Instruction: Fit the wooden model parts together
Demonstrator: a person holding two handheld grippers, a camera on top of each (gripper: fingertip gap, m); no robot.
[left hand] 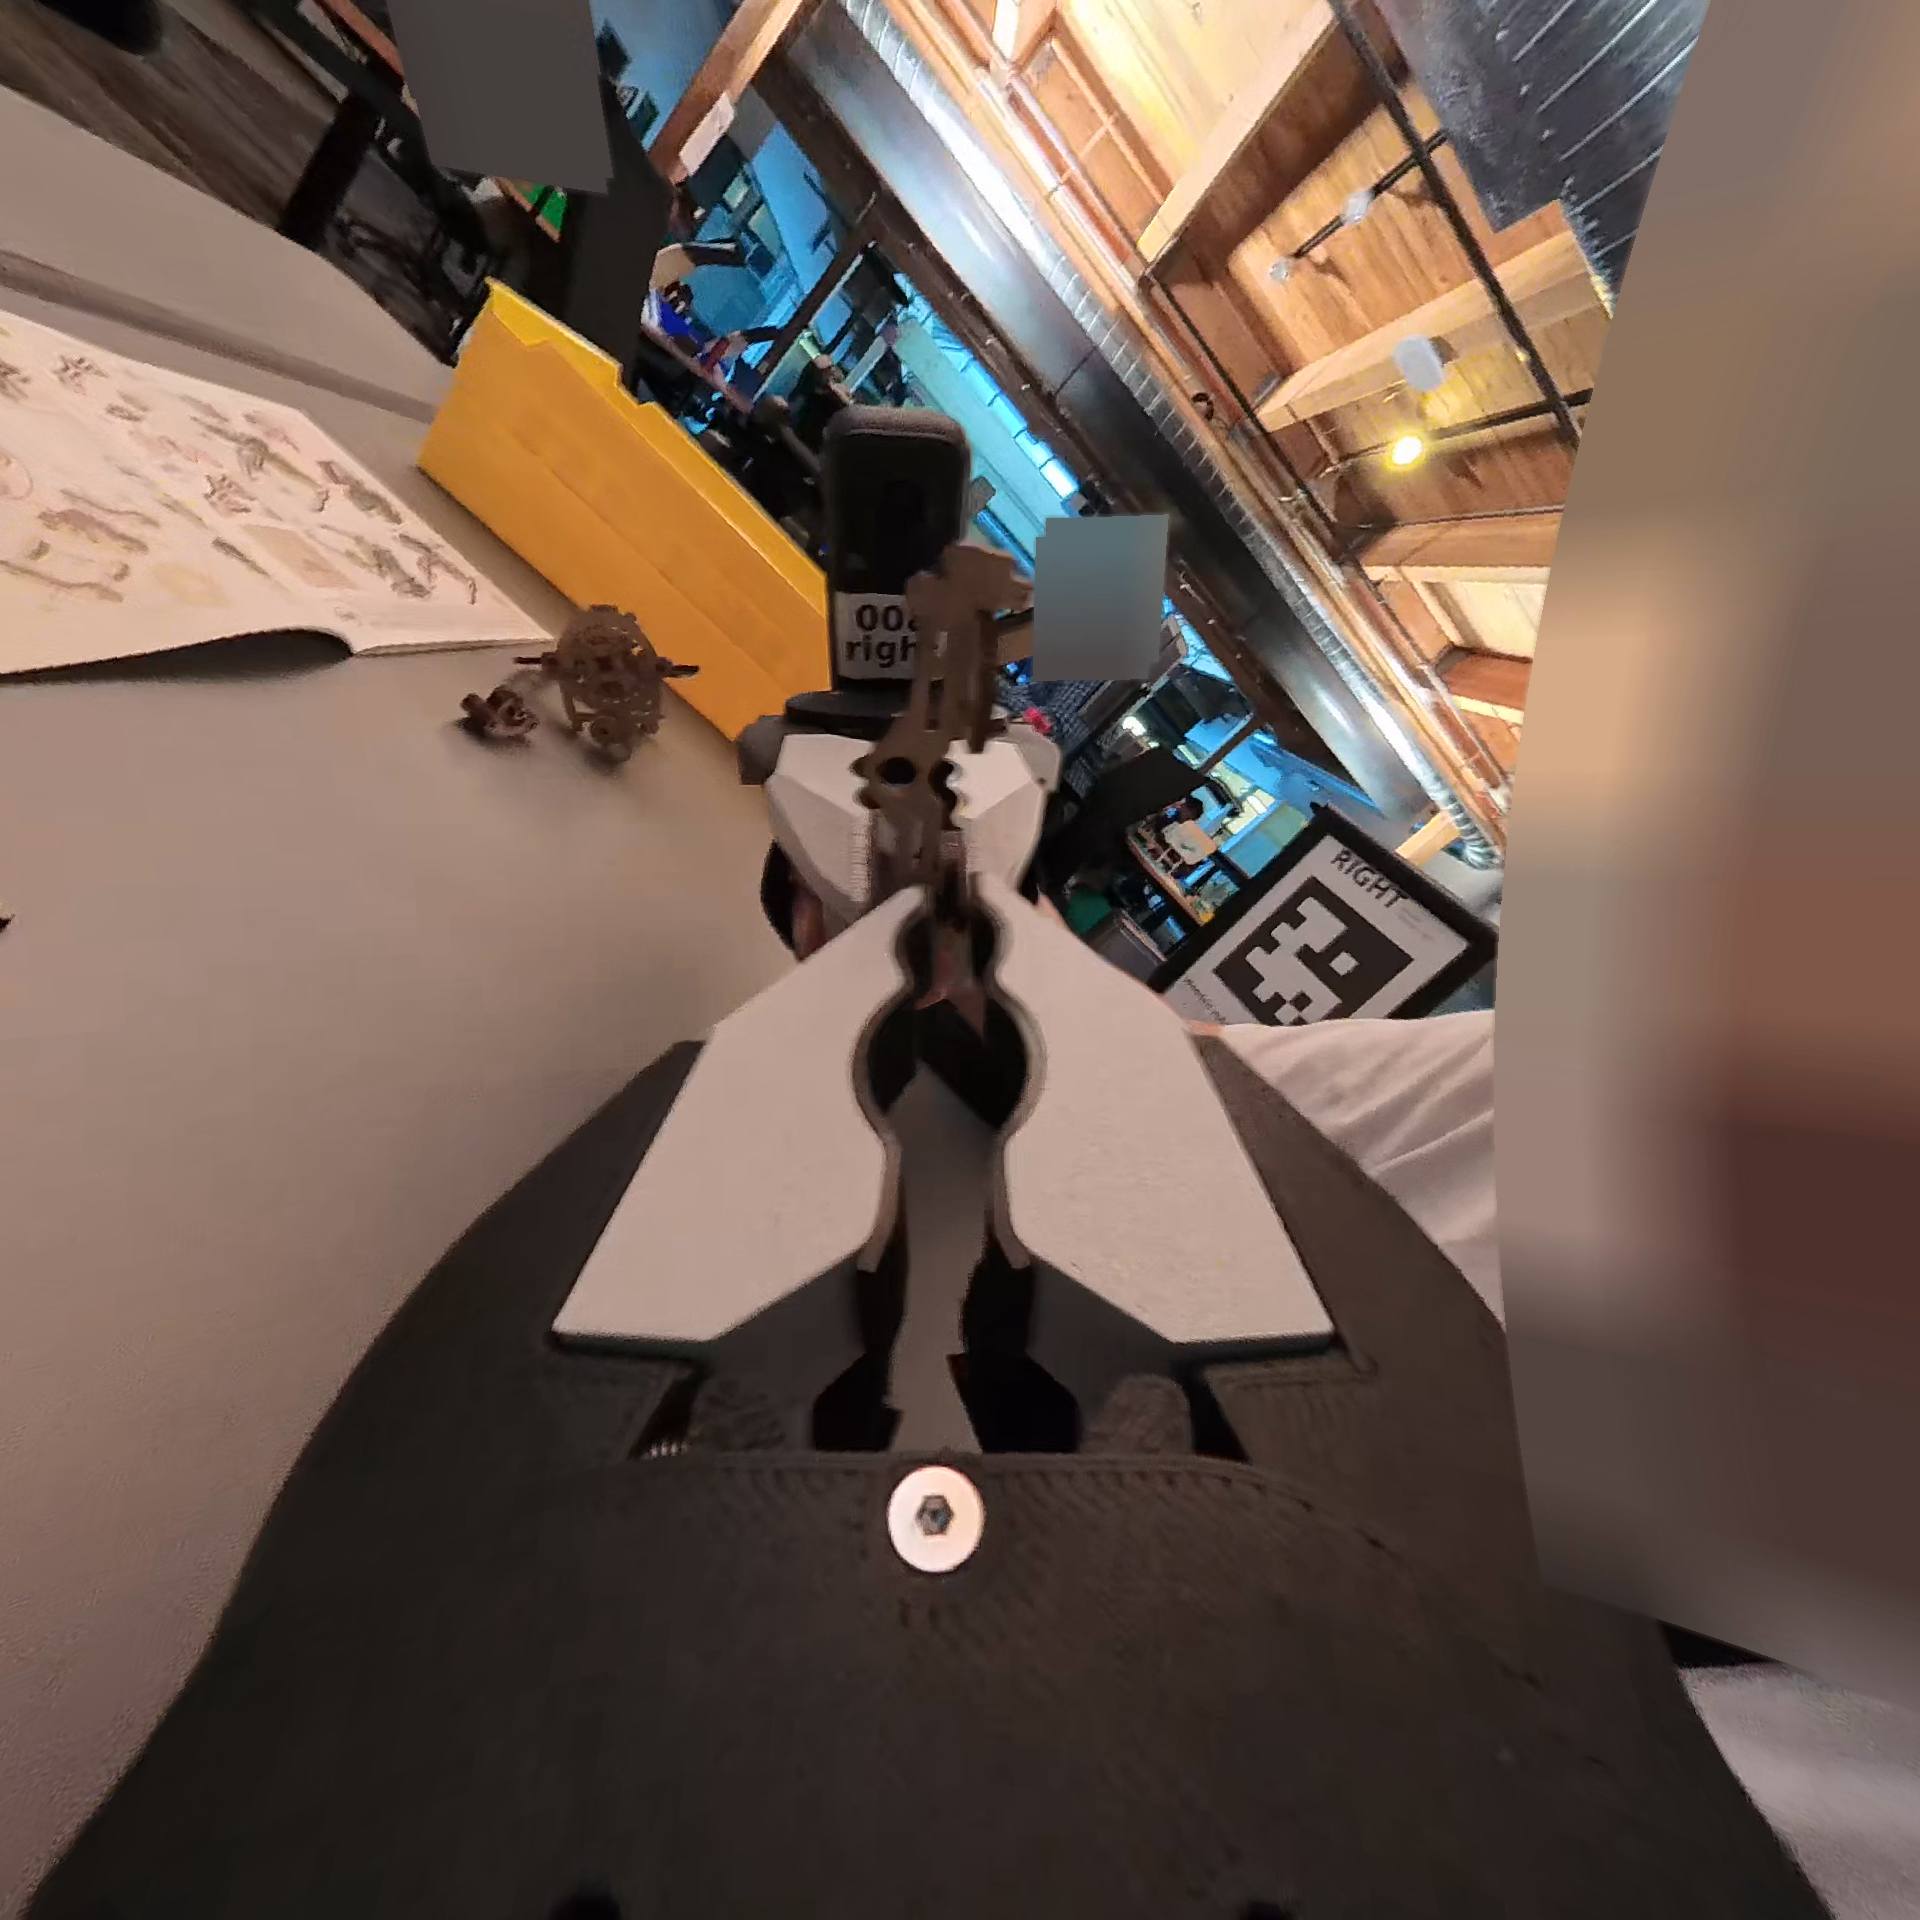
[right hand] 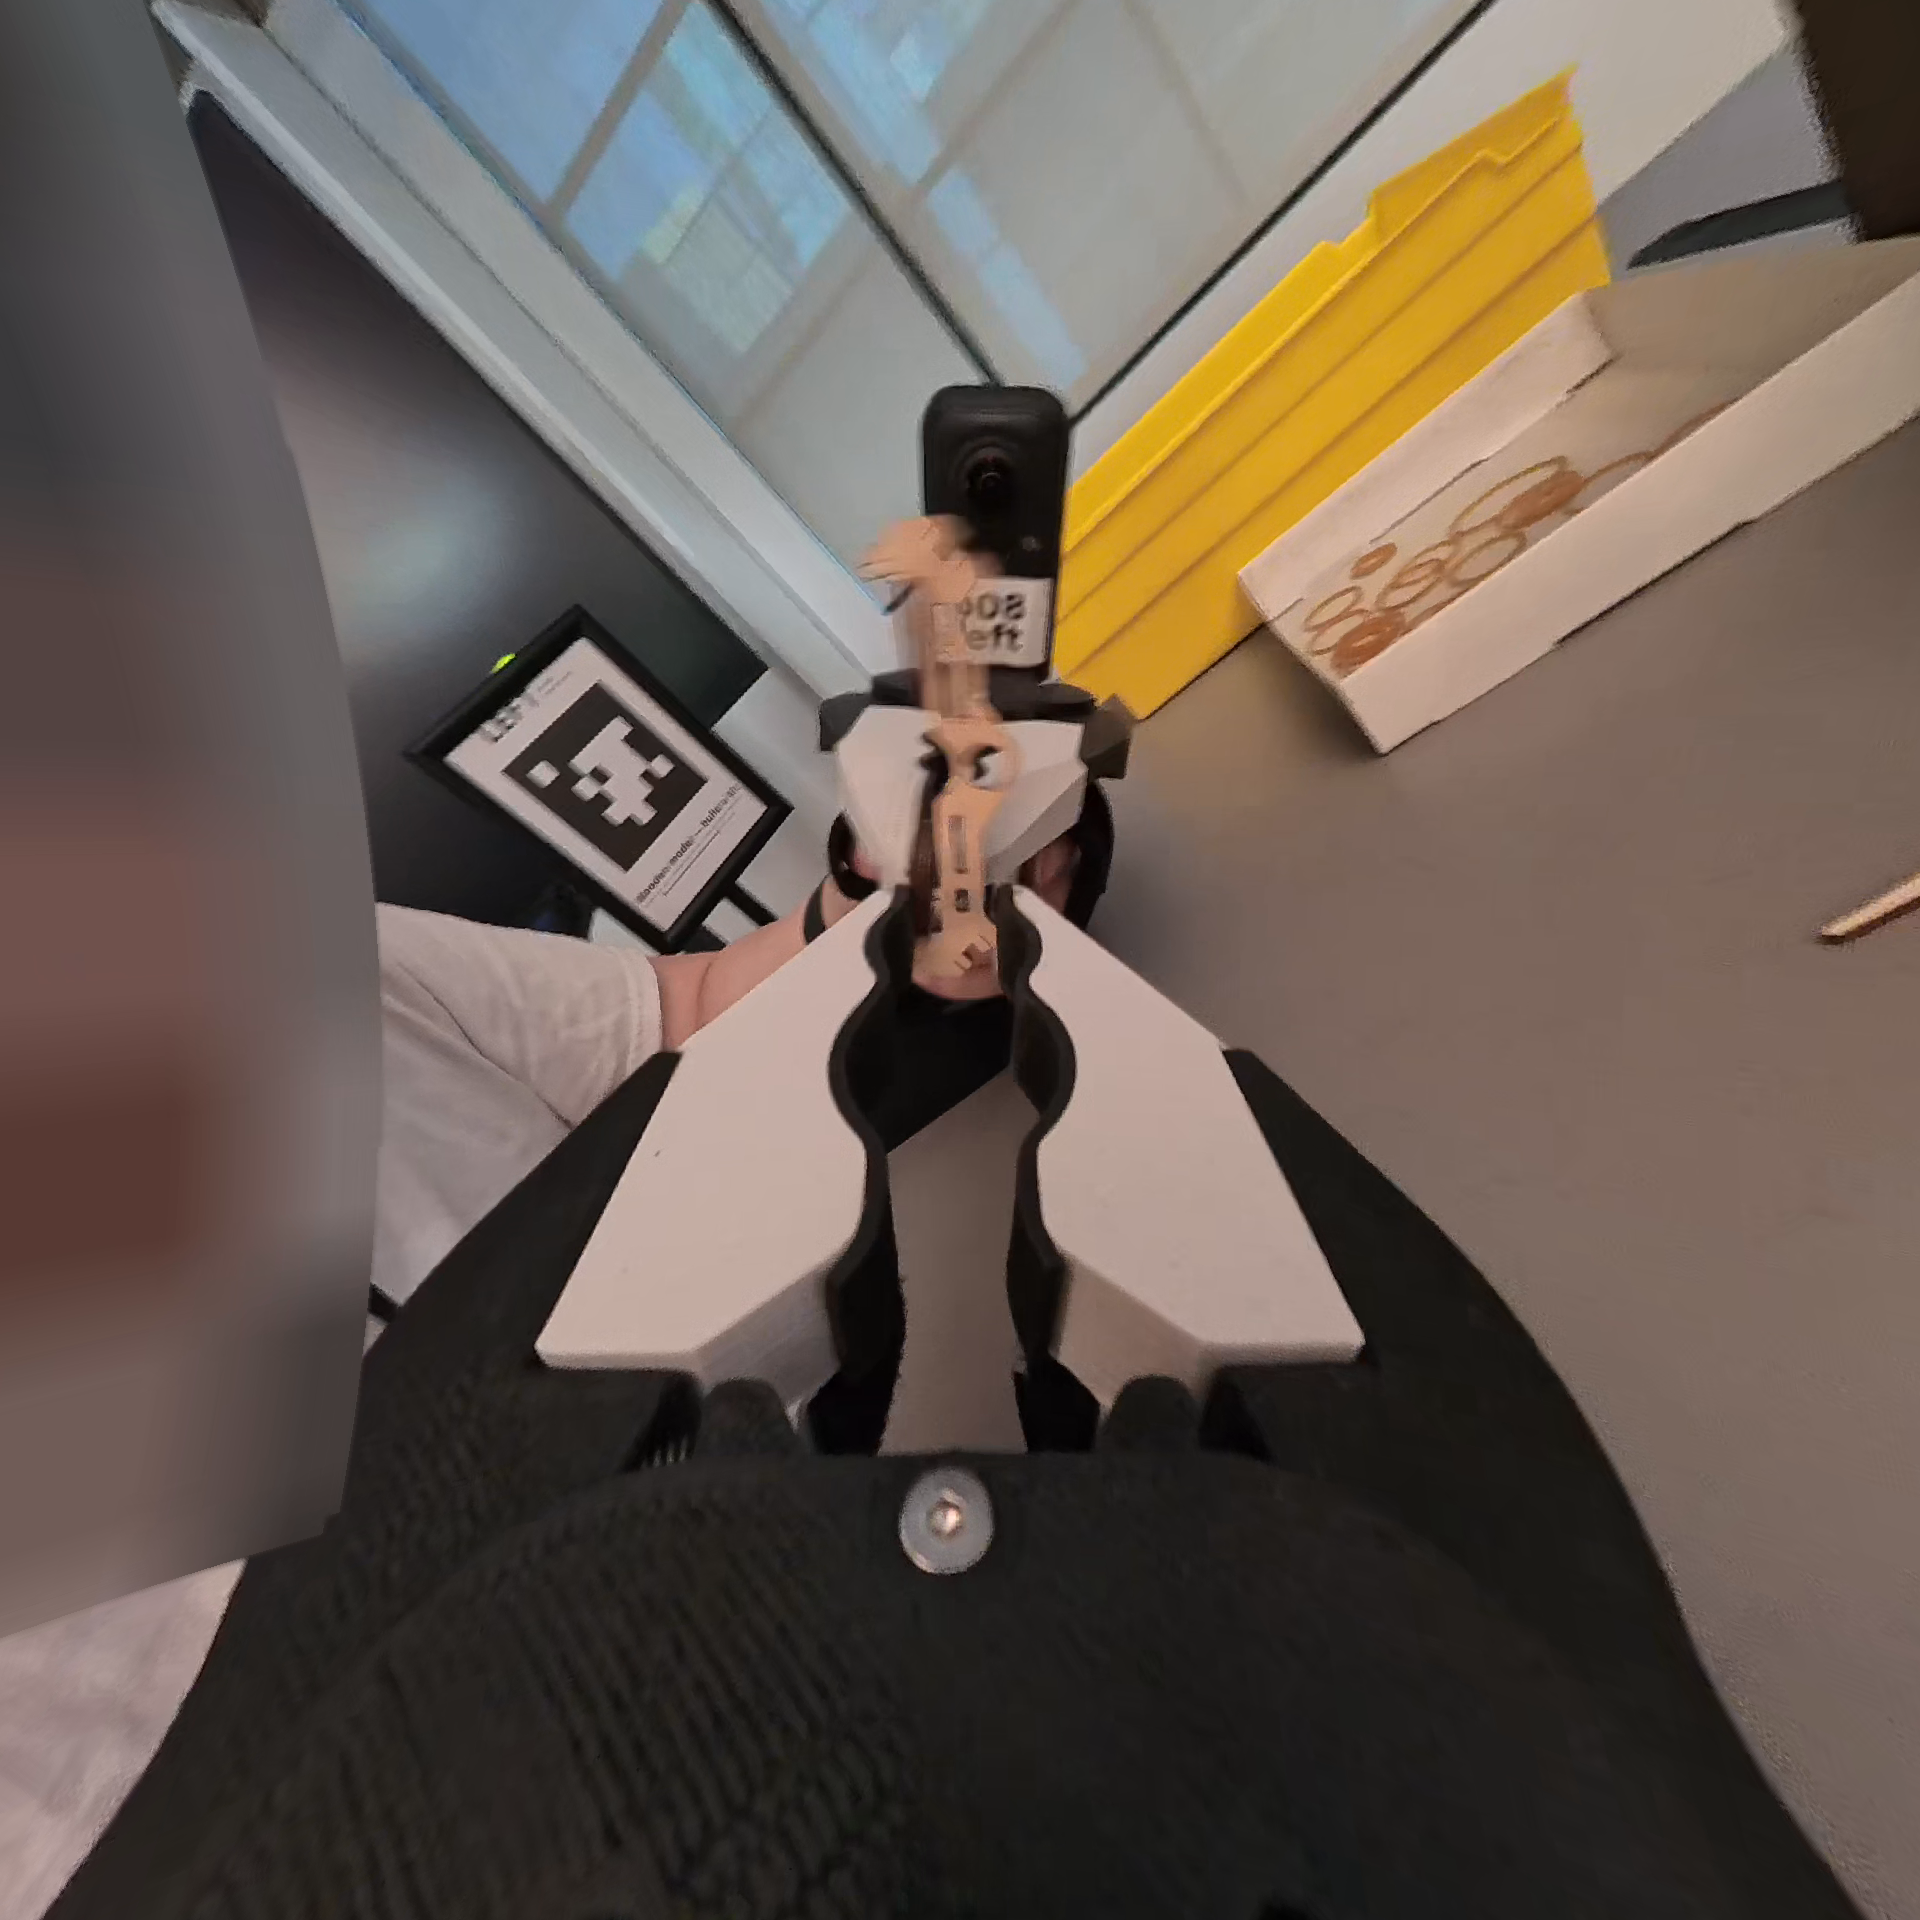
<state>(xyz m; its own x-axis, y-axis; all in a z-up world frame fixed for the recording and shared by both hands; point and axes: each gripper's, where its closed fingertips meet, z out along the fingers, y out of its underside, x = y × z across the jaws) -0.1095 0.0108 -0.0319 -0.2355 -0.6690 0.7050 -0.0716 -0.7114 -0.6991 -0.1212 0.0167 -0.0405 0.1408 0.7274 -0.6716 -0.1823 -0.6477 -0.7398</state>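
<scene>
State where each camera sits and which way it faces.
Left wrist view: on the left tongs, facing the right tongs, table and yellow bin; a white sleeve shows.
Right wrist view: on the right tongs, facing the left tongs and parts tray.
Shared: the wooden part between them.

We see a grey surface (left hand: 260, 987), a timber ceiling (left hand: 1351, 260) with a silver duct (left hand: 1091, 312) and glowing lamp (left hand: 1405, 449), and large windows (right hand: 727, 208).
</scene>
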